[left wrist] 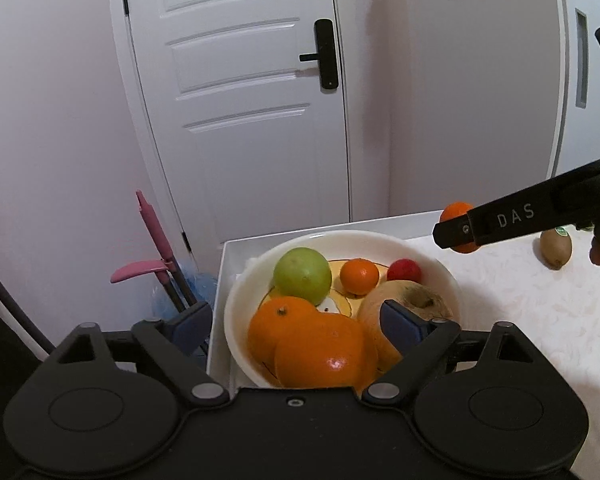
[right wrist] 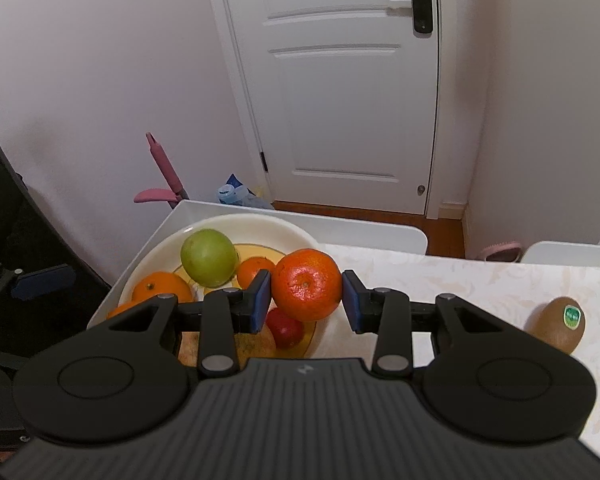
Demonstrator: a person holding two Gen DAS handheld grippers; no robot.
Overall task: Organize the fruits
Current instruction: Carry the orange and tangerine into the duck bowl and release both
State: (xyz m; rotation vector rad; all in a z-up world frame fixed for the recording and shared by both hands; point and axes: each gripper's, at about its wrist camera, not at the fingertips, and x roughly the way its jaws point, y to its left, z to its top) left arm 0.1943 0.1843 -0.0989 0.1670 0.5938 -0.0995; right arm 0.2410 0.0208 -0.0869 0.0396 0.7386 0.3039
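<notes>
A white bowl point(left wrist: 236, 344) point(right wrist: 156, 256) on the table holds a green apple point(left wrist: 302, 276) point(right wrist: 209, 257), a small orange point(left wrist: 359, 276) point(right wrist: 253, 270), a red fruit point(left wrist: 405, 270) point(right wrist: 286, 330), a brown pear point(left wrist: 414, 304) and large oranges point(left wrist: 312, 344) point(right wrist: 162, 286). My right gripper point(right wrist: 307, 299) is shut on a tangerine point(right wrist: 307, 284) point(left wrist: 456, 210) and holds it above the bowl's right rim. My left gripper point(left wrist: 300, 326) is open over the bowl's near side, straddling the large oranges. A kiwi point(left wrist: 555, 249) point(right wrist: 558, 326) lies on the table to the right.
The table point(left wrist: 520, 320) has a pale patterned cloth, with a white tray edge point(left wrist: 224, 272) under the bowl. A white door point(left wrist: 240, 100), a pink-handled mop point(left wrist: 156, 240) and a white chair back point(right wrist: 380, 228) stand beyond the table.
</notes>
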